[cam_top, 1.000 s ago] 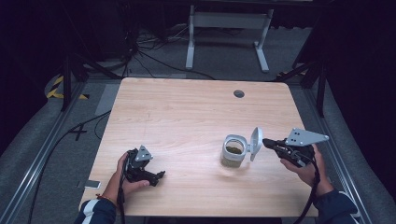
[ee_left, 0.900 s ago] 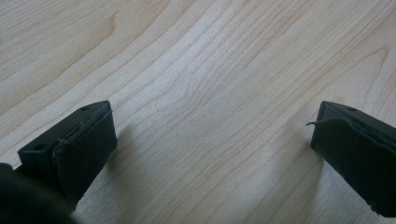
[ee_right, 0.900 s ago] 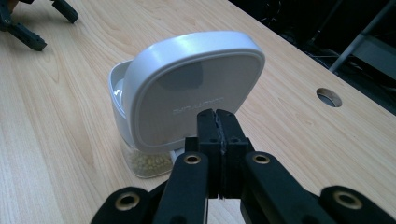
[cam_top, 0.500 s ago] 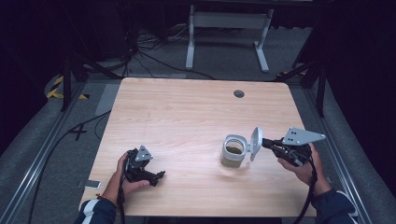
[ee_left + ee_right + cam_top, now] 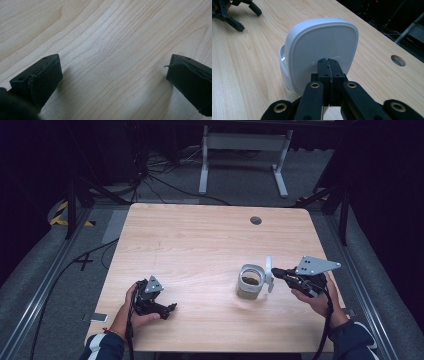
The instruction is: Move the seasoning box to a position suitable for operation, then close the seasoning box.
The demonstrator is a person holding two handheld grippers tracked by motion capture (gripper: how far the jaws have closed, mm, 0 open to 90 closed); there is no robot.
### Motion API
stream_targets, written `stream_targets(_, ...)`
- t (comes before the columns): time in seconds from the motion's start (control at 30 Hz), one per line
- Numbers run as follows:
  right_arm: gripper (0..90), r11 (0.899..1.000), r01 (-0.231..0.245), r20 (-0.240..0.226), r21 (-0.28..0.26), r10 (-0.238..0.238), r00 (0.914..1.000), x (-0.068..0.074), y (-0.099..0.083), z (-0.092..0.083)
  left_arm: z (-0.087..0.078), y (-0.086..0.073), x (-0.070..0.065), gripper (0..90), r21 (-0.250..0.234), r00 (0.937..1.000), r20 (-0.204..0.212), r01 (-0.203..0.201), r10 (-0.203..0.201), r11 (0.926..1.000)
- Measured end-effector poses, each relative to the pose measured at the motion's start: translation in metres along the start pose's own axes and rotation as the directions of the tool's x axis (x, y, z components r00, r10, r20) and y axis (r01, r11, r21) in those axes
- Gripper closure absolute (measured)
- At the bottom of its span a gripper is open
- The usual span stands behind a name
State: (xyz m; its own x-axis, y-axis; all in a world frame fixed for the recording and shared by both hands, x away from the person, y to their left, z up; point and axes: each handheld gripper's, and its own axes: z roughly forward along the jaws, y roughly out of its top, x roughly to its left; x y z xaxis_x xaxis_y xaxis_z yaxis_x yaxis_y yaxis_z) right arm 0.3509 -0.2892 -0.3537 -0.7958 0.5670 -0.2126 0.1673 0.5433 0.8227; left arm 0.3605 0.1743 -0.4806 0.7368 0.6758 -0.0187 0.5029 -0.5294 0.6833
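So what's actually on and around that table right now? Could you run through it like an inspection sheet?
Surface: pale wood table with a round hole near the far edge.
Job's things: clear jar with dark contents, open; its white lid stands on edge beside it.
Clutter: nothing seen.
Grippers: right gripper has its fingers closed against the lid's face; whether they pinch it can't be told. Left gripper rests on the table, fingers wide apart, nothing between.
Cables: one trails from each gripper; more lie on the floor.
Surroundings: grey floor, a white stand, a dark room.

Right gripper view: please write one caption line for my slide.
Shut right gripper against the upright white lid of a container on a wooden table.
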Motion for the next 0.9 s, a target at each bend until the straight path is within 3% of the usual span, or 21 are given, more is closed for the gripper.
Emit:
stream_targets(0.37, 90.0, 1.000, 0.012, -0.013, 0.010, -0.012, 0.9998, 0.003, 0.001, 0.005, 0.000, 0.000, 0.000, 0.4, 0.000, 1.0000, 0.000, 0.001, -0.001, 1.0000)
stream_targets(0.9, 90.0, 1.000, 0.022, 0.026, 0.019, -0.023, 0.9994, 0.000, -0.001, -0.010, 0.000, 0.000, 0.000, 0.6, -0.003, 1.0000, 0.001, 0.000, 0.000, 1.0000)
